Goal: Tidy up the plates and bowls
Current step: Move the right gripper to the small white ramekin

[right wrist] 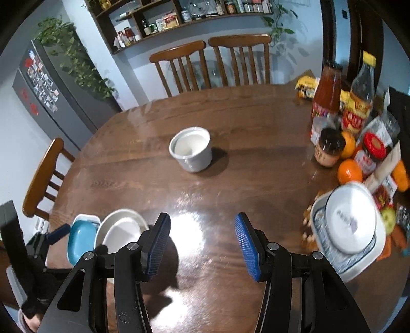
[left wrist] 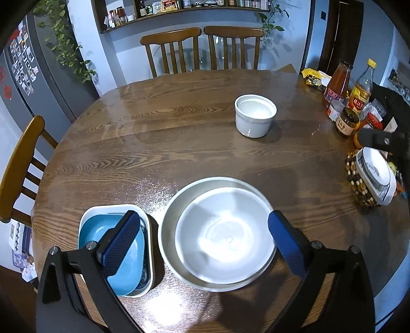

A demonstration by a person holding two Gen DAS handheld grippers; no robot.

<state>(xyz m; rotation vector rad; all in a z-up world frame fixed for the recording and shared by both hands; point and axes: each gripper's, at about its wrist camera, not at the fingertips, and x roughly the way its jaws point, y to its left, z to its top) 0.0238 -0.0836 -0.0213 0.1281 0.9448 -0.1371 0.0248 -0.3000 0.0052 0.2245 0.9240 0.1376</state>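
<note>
On the wooden table (left wrist: 179, 143), both grippers, left (left wrist: 202, 243) and right (right wrist: 202, 246), gape empty; the right should approach the pot (right wrist: 191, 149) squarely, gripping its rim.

A round wooden tabletop (left wrist: 179, 143) with strong grain fills the middle of the room, glossy enough to throw back a bright patch of overhead light near its front edge. Two slatted wooden chairs (left wrist: 202, 48) stand side by side at the far rim, and a third chair (left wrist: 20, 169) sits at the left. Behind them the wall (left wrist: 123, 59) is pale blue-white. A dark wooden wall shelf (right wrist: 159, 23) carries jars and packets, and trailing green vines (left wrist: 64, 43) hang at both ends. A grey refrigerator (right wrist: 51, 94) covered with photo magnets stands at the left; a dark doorway (left wrist: 340, 33) opens at the right.
</note>
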